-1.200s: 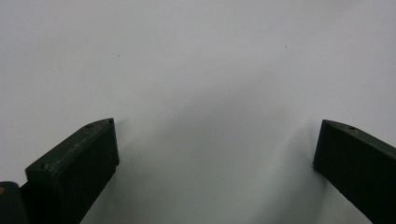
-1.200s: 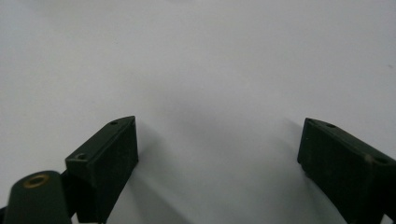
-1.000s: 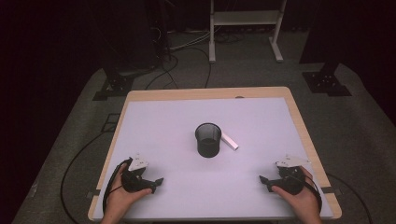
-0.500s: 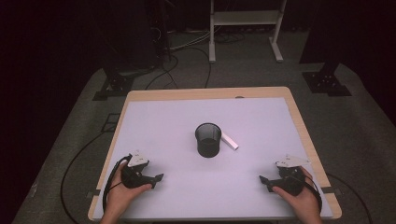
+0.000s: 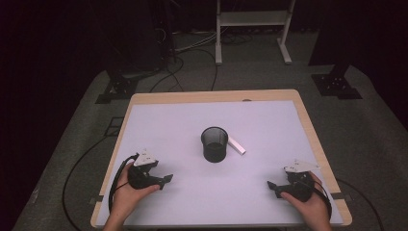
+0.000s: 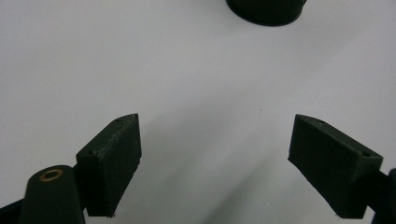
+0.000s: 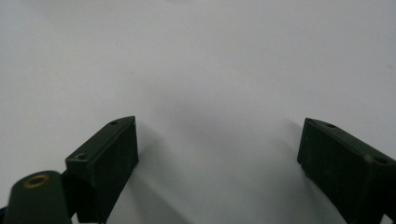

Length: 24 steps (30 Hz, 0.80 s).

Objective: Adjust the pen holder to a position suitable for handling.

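Note:
A black mesh cup (image 5: 214, 143) stands upright near the middle of the white table (image 5: 183, 120). A short white stick (image 5: 236, 145) lies flat just to its right, touching or nearly touching it. My left gripper (image 5: 165, 180) rests low at the front left, held by a hand, jaws open and empty. In the left gripper view its jaws stand wide apart (image 6: 215, 154) over bare table, with the base of the cup (image 6: 266, 7) at the top edge. My right gripper (image 5: 272, 186) sits at the front right, also open and empty (image 7: 219, 154).
The table has a wooden rim (image 5: 308, 125). Cables (image 5: 77, 168) trail from the grippers off the table's sides. Beyond the table, on grey floor, stand a white metal frame (image 5: 252, 29) and black stand feet (image 5: 120, 89).
The left gripper has slid a little to the right and forward along the table. The right gripper has barely shifted.

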Motion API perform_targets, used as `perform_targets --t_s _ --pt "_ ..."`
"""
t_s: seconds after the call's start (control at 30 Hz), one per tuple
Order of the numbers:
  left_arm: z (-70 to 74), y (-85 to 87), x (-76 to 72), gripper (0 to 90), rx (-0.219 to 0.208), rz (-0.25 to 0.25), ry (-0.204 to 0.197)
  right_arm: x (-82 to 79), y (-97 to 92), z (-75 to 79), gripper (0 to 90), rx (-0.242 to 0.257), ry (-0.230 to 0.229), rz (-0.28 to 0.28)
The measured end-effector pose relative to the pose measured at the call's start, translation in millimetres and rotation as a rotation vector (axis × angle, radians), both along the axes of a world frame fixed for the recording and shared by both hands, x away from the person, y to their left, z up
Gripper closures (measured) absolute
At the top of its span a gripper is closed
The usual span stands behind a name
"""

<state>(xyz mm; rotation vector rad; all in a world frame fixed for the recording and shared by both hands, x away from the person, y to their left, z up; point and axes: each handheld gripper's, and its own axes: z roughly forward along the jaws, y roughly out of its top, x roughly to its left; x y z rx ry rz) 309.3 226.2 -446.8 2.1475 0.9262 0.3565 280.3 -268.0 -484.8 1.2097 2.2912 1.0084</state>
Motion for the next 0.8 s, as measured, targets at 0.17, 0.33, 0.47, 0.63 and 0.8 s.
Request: perform_targets --t_s 0.17,0.33,0.47,0.63,0.8 --pt "3.8 -3.1 4.4 17.1 -0.013 -0.007 0.008 0.0 0.0 0.0 11.2 0.000 0.000 0.000" --pt "8.1 -7.0 7.9 17.1 -0.013 -0.014 0.009 0.1 0.0 0.0 11.2 0.001 0.000 0.000" --pt "16.1 -10.8 11.3 17.3 -0.012 -0.019 0.006 0.0 0.0 0.0 11.2 0.000 0.000 0.000" --pt "24.0 -14.4 16.7 17.3 -0.012 -0.018 -0.002 0.1 0.0 0.0 11.2 0.000 0.000 0.000" --pt "28.6 -18.4 21.4 17.2 -0.007 -0.025 0.001 0.0 0.0 0.0 11.2 0.000 0.000 0.000"
